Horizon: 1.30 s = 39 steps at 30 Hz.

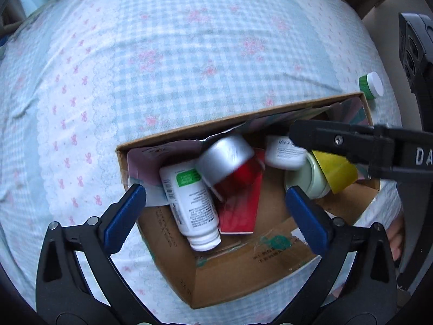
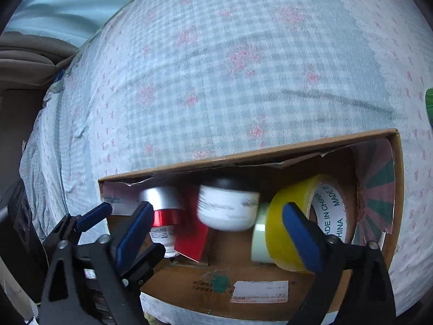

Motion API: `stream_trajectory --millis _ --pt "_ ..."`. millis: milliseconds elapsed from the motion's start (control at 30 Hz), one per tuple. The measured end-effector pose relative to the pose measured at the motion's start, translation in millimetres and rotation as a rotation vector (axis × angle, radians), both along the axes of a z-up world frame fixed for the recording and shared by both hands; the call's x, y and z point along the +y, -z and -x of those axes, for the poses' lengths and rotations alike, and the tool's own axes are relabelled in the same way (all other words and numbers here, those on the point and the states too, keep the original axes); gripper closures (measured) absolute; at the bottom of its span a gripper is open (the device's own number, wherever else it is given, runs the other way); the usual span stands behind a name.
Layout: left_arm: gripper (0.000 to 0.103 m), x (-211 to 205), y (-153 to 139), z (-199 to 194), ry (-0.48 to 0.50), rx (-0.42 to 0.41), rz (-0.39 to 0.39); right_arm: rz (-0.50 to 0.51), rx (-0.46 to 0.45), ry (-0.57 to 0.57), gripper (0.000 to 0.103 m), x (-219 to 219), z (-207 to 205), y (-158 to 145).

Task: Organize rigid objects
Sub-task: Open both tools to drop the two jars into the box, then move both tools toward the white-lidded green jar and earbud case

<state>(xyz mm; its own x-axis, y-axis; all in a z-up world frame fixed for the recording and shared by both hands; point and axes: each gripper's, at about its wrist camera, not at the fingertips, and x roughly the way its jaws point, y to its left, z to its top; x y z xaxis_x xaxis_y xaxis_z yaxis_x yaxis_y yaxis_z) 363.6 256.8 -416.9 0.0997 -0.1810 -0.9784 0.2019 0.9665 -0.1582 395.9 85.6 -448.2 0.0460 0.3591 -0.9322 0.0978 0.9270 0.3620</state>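
An open cardboard box [image 1: 238,273] lies on the bed and holds several items: a white bottle with a green label [image 1: 189,203], a red bottle with a silver cap [image 1: 230,162], a red carton [image 1: 240,211], a white jar [image 1: 284,154] blurred by motion, a pale green jar [image 1: 311,178] and a yellow tape roll [image 1: 338,173]. My left gripper [image 1: 216,216] is open and empty over the box. My right gripper [image 2: 219,233] is open above the box [image 2: 270,159]. The white jar [image 2: 227,211] lies blurred between its fingers, untouched. The tape roll [image 2: 297,233] sits right.
The box rests on a blue gingham bedsheet [image 1: 189,67] with pink flowers. A green bottle with a white cap [image 1: 370,84] lies on the sheet beyond the box's far right corner. The bed edge and floor show at the right.
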Motion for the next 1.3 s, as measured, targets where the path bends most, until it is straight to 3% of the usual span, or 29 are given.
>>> stream_trajectory --millis 300,767,900,1100,1300 --pt "0.000 9.7 -22.6 25.6 -0.055 -0.021 0.001 0.020 -0.070 0.022 0.004 -11.2 18.2 -22.9" --pt "0.000 7.2 -116.4 93.0 -0.089 -0.189 -0.033 0.061 -0.234 -0.024 0.004 -7.9 85.1 -106.9" --pt "0.000 3.4 -143.4 118.1 -0.100 -0.241 -0.005 0.093 -0.279 -0.038 0.004 -11.0 113.6 -134.0" --pt "0.000 -15.9 -180.8 152.0 -0.094 -0.311 0.007 0.133 -0.331 -0.046 0.004 -26.5 157.2 -167.2" --pt "0.000 -61.9 -201.7 170.8 -0.014 -0.352 0.016 0.202 -0.341 0.005 0.004 -66.0 202.5 -193.6"
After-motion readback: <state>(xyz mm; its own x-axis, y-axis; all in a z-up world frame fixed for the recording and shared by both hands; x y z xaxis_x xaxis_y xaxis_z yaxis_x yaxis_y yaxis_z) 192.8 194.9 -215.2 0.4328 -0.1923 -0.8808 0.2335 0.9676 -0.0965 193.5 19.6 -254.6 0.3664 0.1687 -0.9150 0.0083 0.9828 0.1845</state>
